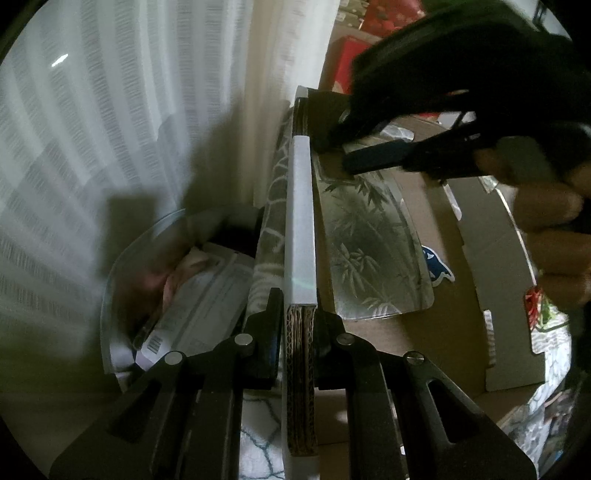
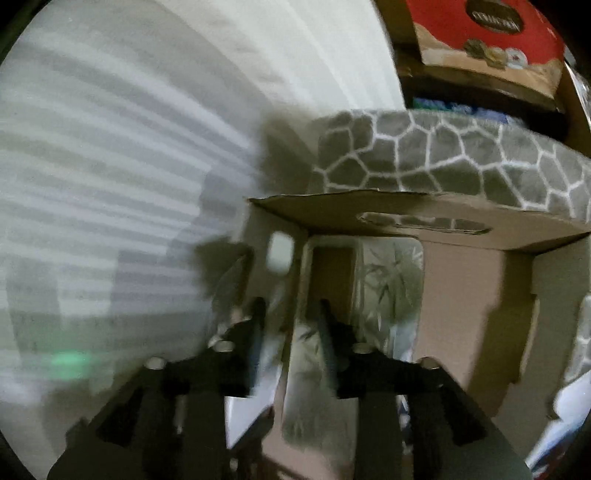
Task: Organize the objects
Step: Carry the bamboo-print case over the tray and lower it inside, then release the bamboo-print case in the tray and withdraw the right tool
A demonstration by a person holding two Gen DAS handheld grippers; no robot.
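Note:
An open cardboard box [image 1: 436, 325] holds a silver pouch with a bamboo print [image 1: 369, 240], which leans against the box's left wall. My left gripper [image 1: 300, 306] is shut on that wall's white-taped top edge [image 1: 301, 206]. At the upper right, a hand holds my right gripper [image 1: 341, 151] over the pouch's top end. In the blurred right wrist view the right gripper [image 2: 292, 304] is open. The pouch [image 2: 306, 373] has its edge between the fingers, and the pads do not visibly press on it.
A clear plastic bin [image 1: 122, 280] with papers stands left of the box, by a white striped curtain [image 1: 110, 110]. A grey blanket with white lines [image 2: 443, 155] lies behind the box flap [image 2: 332, 210]. A red carton [image 2: 487, 33] sits beyond. A blue sticker [image 1: 437, 266] marks the box floor.

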